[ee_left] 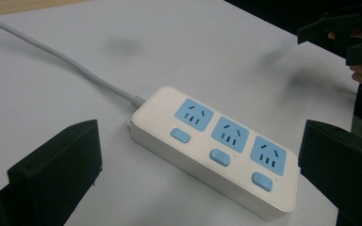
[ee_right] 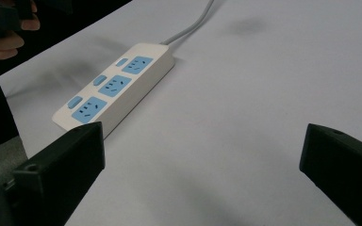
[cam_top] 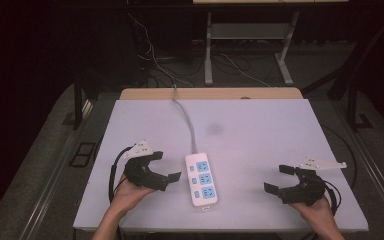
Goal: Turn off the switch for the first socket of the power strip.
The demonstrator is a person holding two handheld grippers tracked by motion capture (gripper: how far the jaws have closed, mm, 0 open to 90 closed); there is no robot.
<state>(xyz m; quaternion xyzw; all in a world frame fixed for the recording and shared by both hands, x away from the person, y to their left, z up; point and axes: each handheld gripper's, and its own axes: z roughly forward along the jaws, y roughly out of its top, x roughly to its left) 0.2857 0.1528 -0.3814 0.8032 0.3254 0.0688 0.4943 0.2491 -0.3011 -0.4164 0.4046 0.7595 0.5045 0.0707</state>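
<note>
A white power strip with three blue sockets and blue switches lies near the front middle of the white table; its grey cable runs to the far edge. My left gripper hovers just left of the strip, open, nothing between its jaws. My right gripper is held off to the right, open and empty. In the left gripper view the strip lies between and beyond the jaws, with the other gripper at top right. In the right gripper view the strip lies ahead to the left.
A faint dark smudge marks the table's middle. Behind the table stand metal desk legs and loose cables on the floor. Grey floor mats flank the table on both sides.
</note>
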